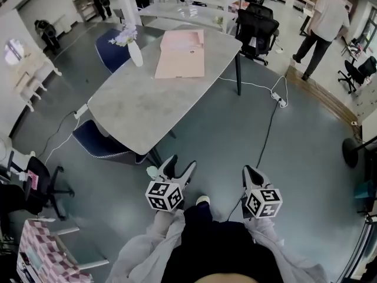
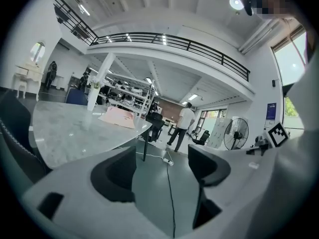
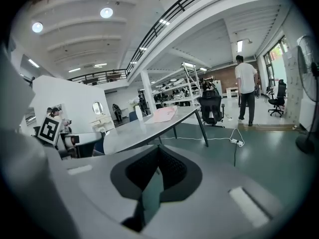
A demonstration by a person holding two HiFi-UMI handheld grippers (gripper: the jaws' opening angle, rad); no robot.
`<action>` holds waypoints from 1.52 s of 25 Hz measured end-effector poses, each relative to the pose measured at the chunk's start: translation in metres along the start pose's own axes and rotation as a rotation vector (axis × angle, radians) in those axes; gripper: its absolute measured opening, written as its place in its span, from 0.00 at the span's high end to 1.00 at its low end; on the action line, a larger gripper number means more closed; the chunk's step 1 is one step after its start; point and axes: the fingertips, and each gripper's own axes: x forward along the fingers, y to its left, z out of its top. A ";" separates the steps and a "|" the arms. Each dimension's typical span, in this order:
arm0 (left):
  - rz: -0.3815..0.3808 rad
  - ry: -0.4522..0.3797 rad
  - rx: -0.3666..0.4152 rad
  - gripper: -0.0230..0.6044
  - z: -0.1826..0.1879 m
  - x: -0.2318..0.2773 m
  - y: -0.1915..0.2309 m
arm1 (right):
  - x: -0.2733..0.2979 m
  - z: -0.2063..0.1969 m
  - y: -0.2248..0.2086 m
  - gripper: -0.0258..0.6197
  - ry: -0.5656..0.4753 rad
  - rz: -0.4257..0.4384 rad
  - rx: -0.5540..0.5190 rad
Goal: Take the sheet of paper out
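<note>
Pink folder (image 1: pixel 181 55), flat, lies on the far part of the grey table (image 1: pixel 147 105), well ahead of both claws and a little to the left of the right one. Whether a loose sheet sits in it cannot be told from this range. In the left gripper view the folder (image 2: pixel 118 117) shows above and left of the jaw gap; in the right gripper view it (image 3: pixel 163 115) lies straight ahead over the jaws.

White vase (image 1: pixel 135 52) with pale flowers stands just left of the folder, near the table's left edge.

Left claw (image 1: pixel 181 163): jaws spread wide, nothing between them but floor and a cable (image 2: pixel 162 168). It hangs just off the table's near corner.

Right claw (image 1: pixel 248 173): jaws pressed together, pinching nothing (image 3: pixel 158 171). It is beside the left claw, over the bare floor (image 1: pixel 235 134), clear of the table.

Blue chair (image 1: pixel 97 140) is tucked under the table, left of the left claw. Black office chair (image 1: pixel 257 28) stands beyond the table's far right corner. Power strip (image 1: pixel 281 101) with a white cable lies on the floor ahead of the right claw. A person (image 1: pixel 321 25) stands far ahead to the right, back turned.
</note>
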 end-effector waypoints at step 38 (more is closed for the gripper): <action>0.030 0.047 -0.039 0.46 0.064 0.196 0.093 | 0.216 0.100 -0.086 0.94 0.036 0.072 0.005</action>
